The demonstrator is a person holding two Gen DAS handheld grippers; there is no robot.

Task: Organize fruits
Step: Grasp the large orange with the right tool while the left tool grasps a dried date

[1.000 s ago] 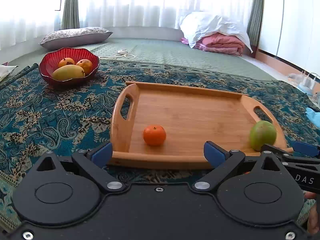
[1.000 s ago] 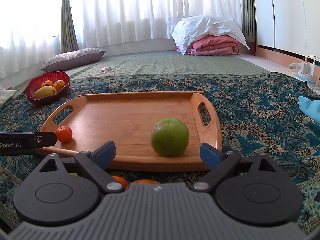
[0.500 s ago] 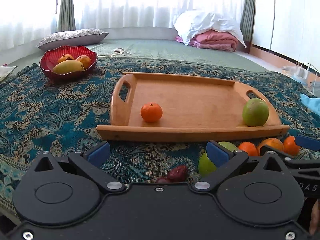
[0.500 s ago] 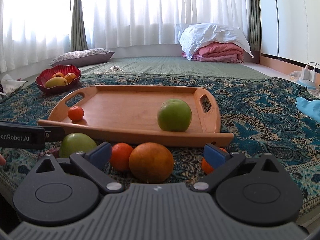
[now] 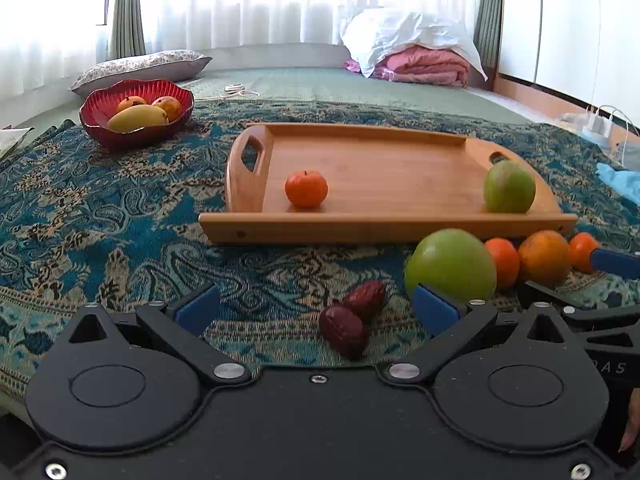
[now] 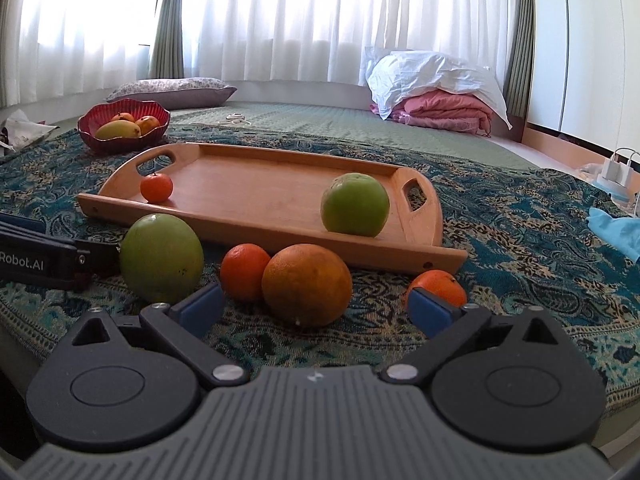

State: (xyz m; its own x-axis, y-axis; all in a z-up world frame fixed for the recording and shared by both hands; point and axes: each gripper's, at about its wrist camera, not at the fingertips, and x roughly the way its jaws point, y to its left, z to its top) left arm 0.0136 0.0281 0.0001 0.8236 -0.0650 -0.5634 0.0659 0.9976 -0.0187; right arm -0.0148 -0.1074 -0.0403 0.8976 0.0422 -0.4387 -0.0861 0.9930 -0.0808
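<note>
both grippers, left gripper (image 5: 316, 312) and right gripper (image 6: 316, 308), hang with fingers released; the large orange (image 6: 307, 285) sits at 12 o'clock before the right, two dates (image 5: 352, 318) before the left.

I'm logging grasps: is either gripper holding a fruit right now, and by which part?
Nothing is held. The left gripper and right gripper both have jaws wide apart and empty, short of the loose fruit on the cloth.

We see a home bedroom: sheer curtains (image 6: 280, 20), a pillow (image 6: 172, 90), and folded bedding (image 6: 440, 110) on green matting (image 6: 320, 120).
</note>
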